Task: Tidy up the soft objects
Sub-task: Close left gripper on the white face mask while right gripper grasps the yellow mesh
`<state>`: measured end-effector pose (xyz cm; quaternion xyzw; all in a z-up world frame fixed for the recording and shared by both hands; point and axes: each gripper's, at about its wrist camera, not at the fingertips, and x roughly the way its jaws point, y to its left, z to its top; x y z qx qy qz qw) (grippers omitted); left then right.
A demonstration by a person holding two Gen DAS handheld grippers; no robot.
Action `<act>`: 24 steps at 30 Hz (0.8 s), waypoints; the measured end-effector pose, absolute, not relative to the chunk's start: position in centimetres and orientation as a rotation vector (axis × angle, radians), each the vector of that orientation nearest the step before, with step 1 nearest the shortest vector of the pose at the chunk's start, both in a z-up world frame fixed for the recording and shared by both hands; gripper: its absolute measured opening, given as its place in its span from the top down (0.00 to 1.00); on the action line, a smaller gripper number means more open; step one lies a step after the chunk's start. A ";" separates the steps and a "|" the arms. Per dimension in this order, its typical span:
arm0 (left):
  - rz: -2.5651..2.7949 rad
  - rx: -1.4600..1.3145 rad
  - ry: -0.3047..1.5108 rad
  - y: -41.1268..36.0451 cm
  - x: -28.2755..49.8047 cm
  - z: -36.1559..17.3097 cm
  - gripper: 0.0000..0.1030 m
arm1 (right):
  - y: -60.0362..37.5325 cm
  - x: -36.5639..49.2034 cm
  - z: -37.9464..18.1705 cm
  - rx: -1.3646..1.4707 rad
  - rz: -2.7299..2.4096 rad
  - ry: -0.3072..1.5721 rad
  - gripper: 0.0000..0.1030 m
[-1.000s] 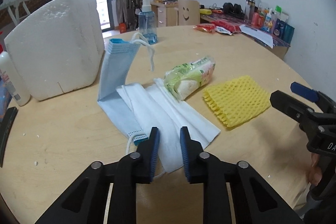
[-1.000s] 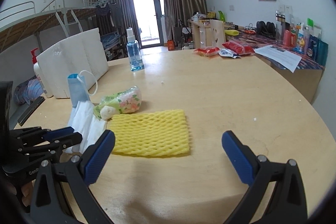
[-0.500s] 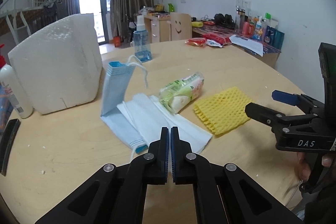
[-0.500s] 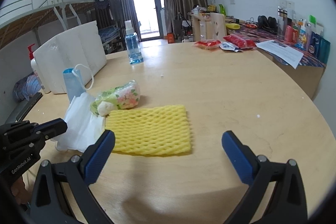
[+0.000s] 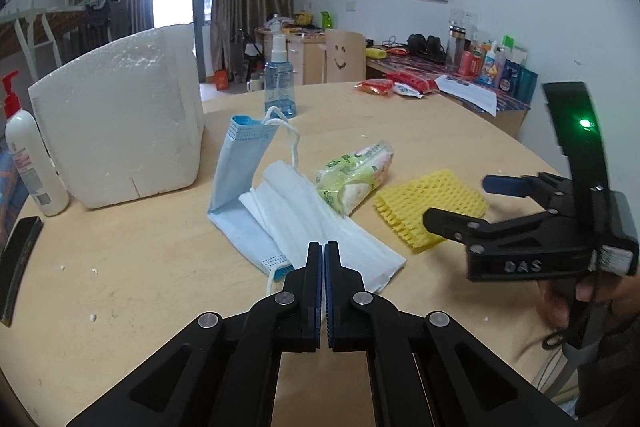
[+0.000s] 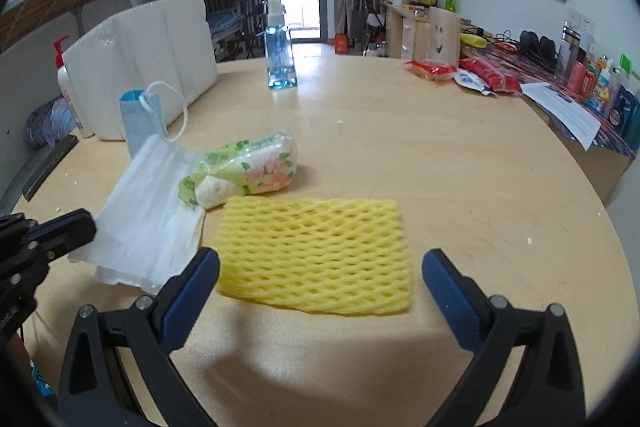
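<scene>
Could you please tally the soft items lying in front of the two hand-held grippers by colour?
Yellow: 1, the foam net
White: 1, the folded white sheet
Blue: 1, the face mask
Green floral: 1, the tissue pack
Total: 4

Bare tan wooden tabletop point(image 6: 460, 163) is lying open ahead-right of the wide-open right gripper point(image 6: 320, 277), nothing blocking there. Flat yellow foam mesh sleeve point(image 6: 316, 251) is sitting between its fingers. Ahead-left, green floral tissue pack point(image 6: 248, 165) and white folded masks point(image 6: 152, 203) are crowding passage; white styrofoam block point(image 5: 120, 119) is walling off the far left.
</scene>
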<state>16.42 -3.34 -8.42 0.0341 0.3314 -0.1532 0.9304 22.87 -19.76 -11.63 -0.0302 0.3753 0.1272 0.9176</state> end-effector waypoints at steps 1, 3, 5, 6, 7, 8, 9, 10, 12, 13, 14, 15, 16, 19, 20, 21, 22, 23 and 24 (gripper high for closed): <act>-0.316 0.069 0.676 -3.3 16.3 -8.3 0.99 | -19.8 23.0 -11.7 -0.063 0.263 0.778 0.03; -0.323 0.068 0.669 -3.0 16.1 -8.1 0.99 | -19.7 23.3 -11.8 -0.069 0.273 0.795 0.06; -0.328 0.070 0.662 -3.0 15.9 -8.0 0.99 | -19.6 23.5 -12.1 -0.083 0.265 0.820 0.16; -0.329 0.070 0.660 -2.9 15.8 -8.0 0.99 | -19.7 23.7 -12.3 -0.085 0.263 0.833 0.16; -0.332 0.071 0.659 -2.9 15.7 -8.0 0.99 | -19.8 23.8 -12.4 -0.082 0.268 0.844 0.16; -0.333 0.071 0.658 -2.9 15.7 -8.0 0.99 | -19.9 23.9 -12.5 -0.077 0.273 0.846 0.17; -0.336 0.068 0.659 -2.8 15.7 -8.0 0.99 | -20.0 23.9 -12.4 -0.077 0.275 0.849 0.17; -0.340 0.065 0.662 -2.8 15.7 -8.1 0.99 | -19.9 24.0 -12.4 -0.080 0.276 0.852 0.18; -0.340 0.063 0.660 -2.7 15.7 -8.1 0.99 | -19.9 24.0 -12.5 -0.080 0.277 0.856 0.21; -0.342 0.064 0.659 -2.7 15.7 -8.1 0.99 | -19.8 24.0 -12.5 -0.082 0.280 0.855 0.27; -0.344 0.063 0.659 -2.7 15.7 -8.1 0.99 | -19.7 23.9 -12.4 -0.086 0.287 0.853 0.37; -0.345 0.060 0.660 -2.7 15.7 -8.1 0.99 | -19.7 23.8 -12.3 -0.085 0.294 0.854 0.44; -0.346 0.059 0.663 -2.7 15.7 -8.2 0.99 | -19.6 23.8 -12.2 -0.080 0.307 0.857 0.52; -0.343 0.057 0.663 -2.7 15.6 -8.3 0.99 | -19.4 23.4 -12.0 -0.076 0.340 0.857 0.67; -0.347 0.057 0.662 -2.6 15.6 -8.3 0.98 | -19.3 23.3 -11.9 -0.079 0.349 0.854 0.72; -0.352 0.054 0.663 -2.6 15.6 -8.3 0.97 | -19.3 23.1 -11.9 -0.073 0.353 0.850 0.74; -0.352 0.050 0.660 -2.6 15.6 -8.3 0.91 | -19.3 22.9 -11.8 -0.069 0.356 0.848 0.77; -0.352 0.049 0.659 -2.6 15.6 -8.2 0.85 | -19.3 22.7 -11.8 -0.067 0.358 0.848 0.79; -0.352 0.048 0.661 -2.6 15.6 -8.2 0.66 | -19.4 22.6 -11.7 -0.059 0.359 0.844 0.79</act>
